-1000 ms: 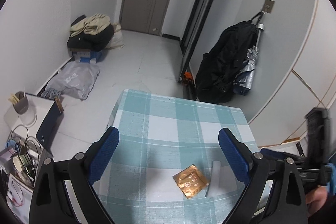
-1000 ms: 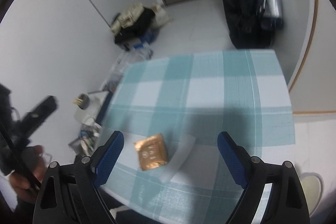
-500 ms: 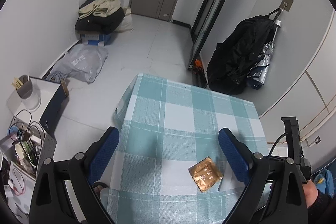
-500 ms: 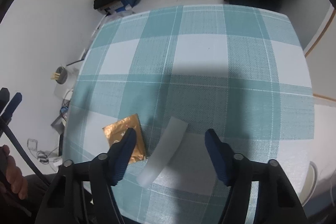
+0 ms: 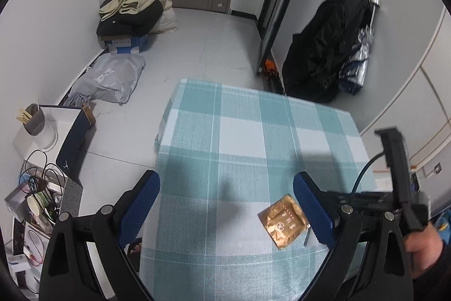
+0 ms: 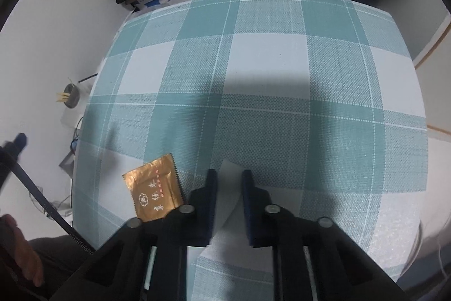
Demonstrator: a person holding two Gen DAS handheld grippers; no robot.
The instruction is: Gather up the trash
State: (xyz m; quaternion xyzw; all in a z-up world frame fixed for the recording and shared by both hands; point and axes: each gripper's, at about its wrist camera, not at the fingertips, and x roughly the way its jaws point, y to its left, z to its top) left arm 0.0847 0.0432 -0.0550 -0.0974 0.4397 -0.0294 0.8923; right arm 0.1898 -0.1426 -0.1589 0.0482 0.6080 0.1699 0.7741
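Note:
A gold foil packet (image 6: 154,188) lies near the front of the teal checked table (image 6: 267,75); it also shows in the left wrist view (image 5: 283,220). A white paper strip (image 6: 229,188) lies just right of it. My right gripper (image 6: 229,178) is low over the strip with its blue fingers closed in on both sides of it. My left gripper (image 5: 227,193) is open and empty above the table's front left part, with the packet beside its right finger (image 5: 311,205).
In the left wrist view the floor holds a clothes pile on a box (image 5: 129,16), a grey bag (image 5: 110,78) and a cluttered shelf with a cup (image 5: 36,120). A black bag (image 5: 329,47) hangs by the right wall.
My right gripper has dropped onto the white strip and its fingers have closed from wide open. My left gripper has drifted, still open, with the packet now nearer its right finger.

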